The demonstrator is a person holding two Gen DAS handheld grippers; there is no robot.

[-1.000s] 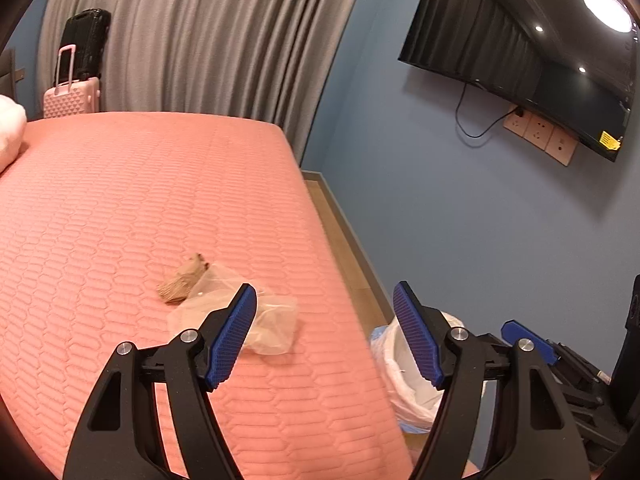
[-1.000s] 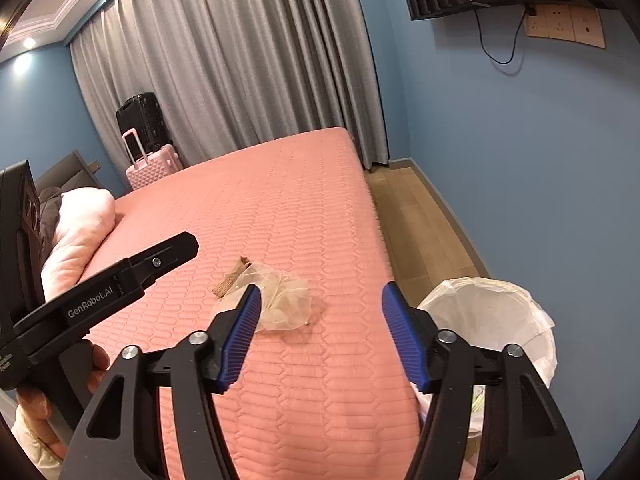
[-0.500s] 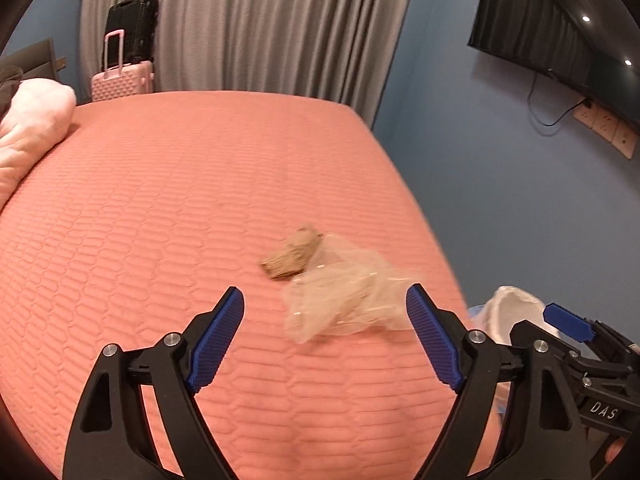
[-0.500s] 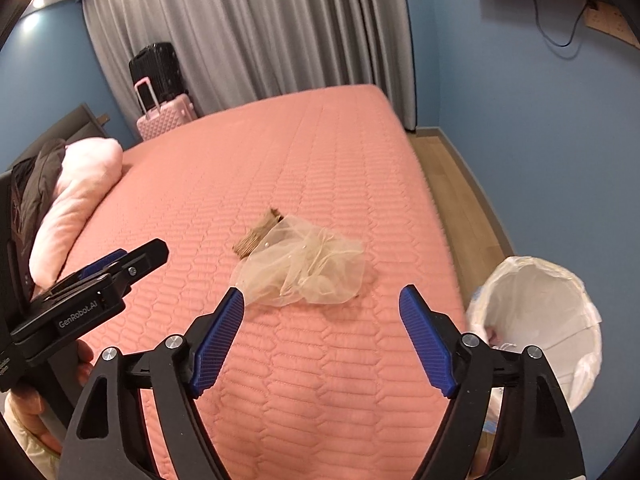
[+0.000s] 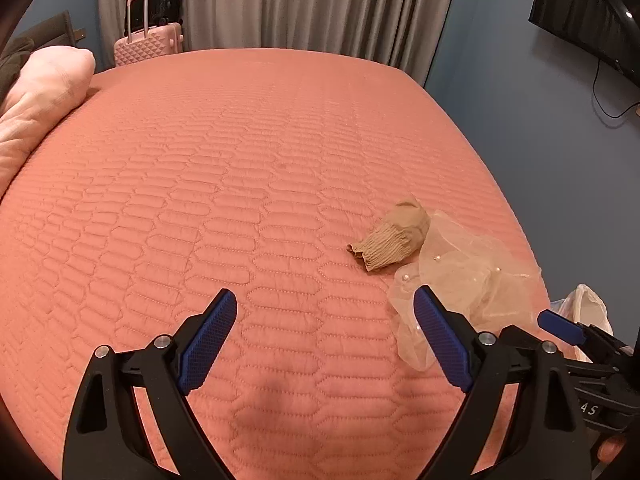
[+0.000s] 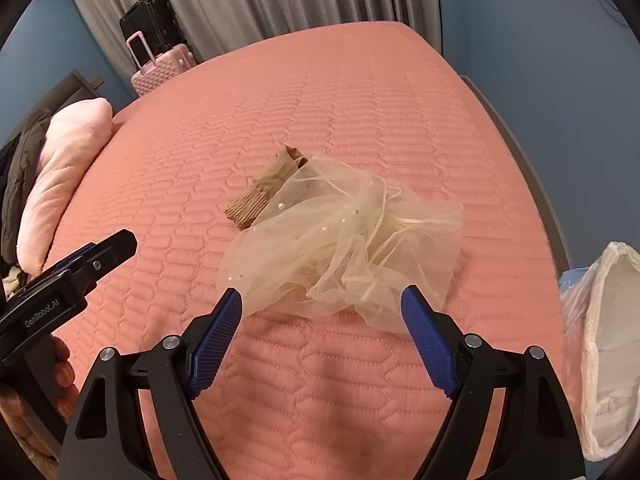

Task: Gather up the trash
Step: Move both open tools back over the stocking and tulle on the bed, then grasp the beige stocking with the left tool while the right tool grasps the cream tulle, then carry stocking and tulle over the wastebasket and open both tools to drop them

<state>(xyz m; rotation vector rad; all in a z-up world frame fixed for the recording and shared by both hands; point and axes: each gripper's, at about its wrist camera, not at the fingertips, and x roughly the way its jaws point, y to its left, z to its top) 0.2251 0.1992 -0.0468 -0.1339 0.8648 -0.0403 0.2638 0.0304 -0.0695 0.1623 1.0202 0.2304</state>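
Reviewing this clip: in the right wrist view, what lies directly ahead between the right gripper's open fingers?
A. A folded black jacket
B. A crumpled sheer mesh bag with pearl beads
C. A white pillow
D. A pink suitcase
B: the right gripper is open, and the crumpled sheer mesh bag lies on the pink bedspread just beyond its fingertips, partly covering the tan sock.
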